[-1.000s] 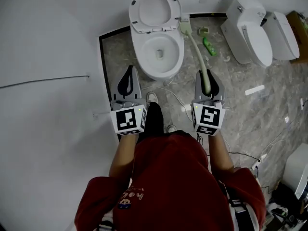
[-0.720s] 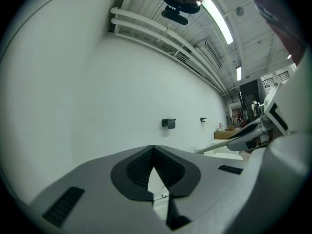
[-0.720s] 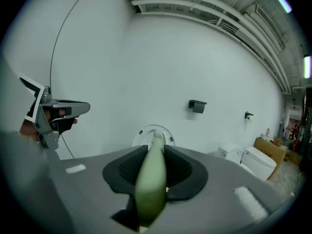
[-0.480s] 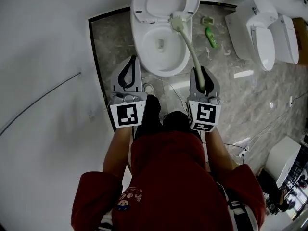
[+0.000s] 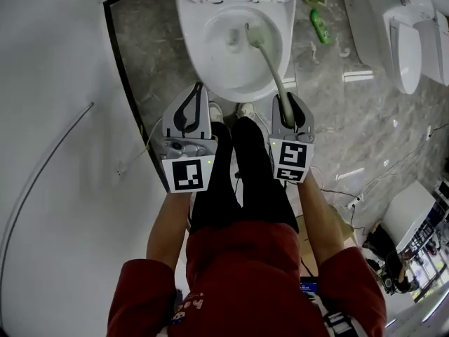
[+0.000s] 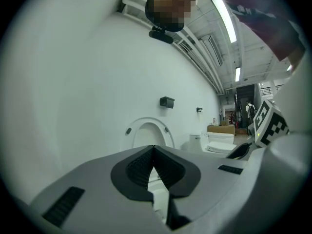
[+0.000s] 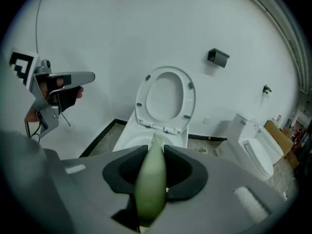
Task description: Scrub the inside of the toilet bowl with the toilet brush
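The white toilet bowl (image 5: 210,62) stands open at the top of the head view, its seat and lid (image 7: 165,99) raised against the wall. My right gripper (image 5: 289,98) is shut on the pale green toilet brush handle (image 5: 275,72), which slants up and left over the rim. The brush head (image 5: 251,34) is inside the bowl, near the right of the water; whether it touches the porcelain I cannot tell. In the right gripper view the handle (image 7: 151,179) fills the gap between the jaws. My left gripper (image 5: 198,90) hangs just in front of the bowl's left side, shut with nothing in it (image 6: 153,150).
Two more white toilets (image 5: 407,41) stand at the right on the grey marbled floor. A green bottle (image 5: 320,27) lies between them and the bowl. A black strip (image 5: 126,83) edges the floor at the left. The person's legs (image 5: 238,167) stand right before the bowl. Cables trail at lower right.
The person has stepped closer to the toilet. The brush head has moved from beside the seat hinge down into the bowl. Both grippers now sit nearer the bowl's front rim.
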